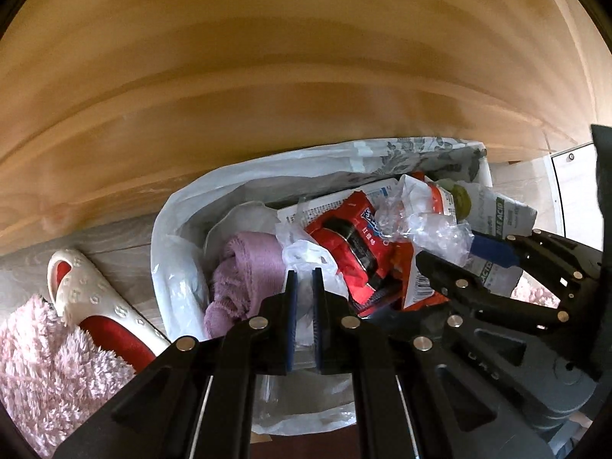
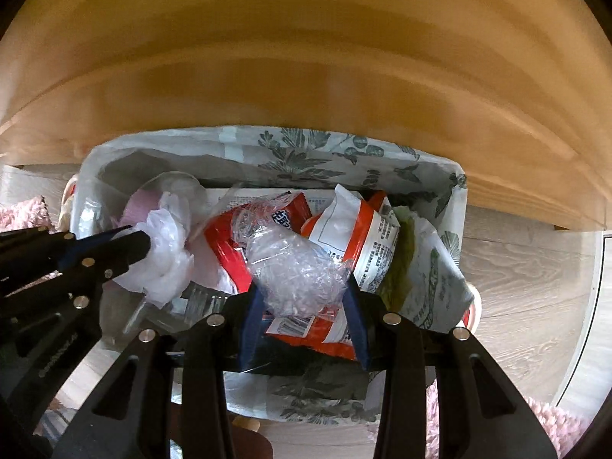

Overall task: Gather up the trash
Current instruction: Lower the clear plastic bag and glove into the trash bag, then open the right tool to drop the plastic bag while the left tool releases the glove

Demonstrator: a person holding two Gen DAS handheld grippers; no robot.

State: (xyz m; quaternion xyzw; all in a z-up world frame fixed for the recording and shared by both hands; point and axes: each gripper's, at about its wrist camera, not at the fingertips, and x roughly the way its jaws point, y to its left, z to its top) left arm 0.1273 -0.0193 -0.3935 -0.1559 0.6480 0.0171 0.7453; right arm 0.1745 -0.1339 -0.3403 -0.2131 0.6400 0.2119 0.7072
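A trash bin [image 2: 457,191] with a leaf-print white liner [image 1: 164,229] stands against a wooden panel, packed with red snack wrappers [image 1: 344,237], printed paper and a purple cloth [image 1: 248,264]. Over its left side, my left gripper [image 1: 305,273] is shut on a thin white plastic bag [image 1: 306,256]. The right wrist view also shows that gripper [image 2: 143,244] pinching the white plastic bag [image 2: 164,252]. My right gripper [image 2: 303,287] points down over the bin's middle, its blue pads pressed on a crumpled clear plastic wad [image 2: 294,271]. In the left wrist view the right gripper [image 1: 447,246] reaches in from the right.
A light wooden furniture panel [image 1: 267,76] rises right behind the bin. A white and red slipper [image 1: 95,298] and a fluffy pink rug [image 1: 46,363] lie left of the bin on the grey wood-look floor [image 2: 535,267]. More pink rug [image 2: 554,420] shows at the lower right.
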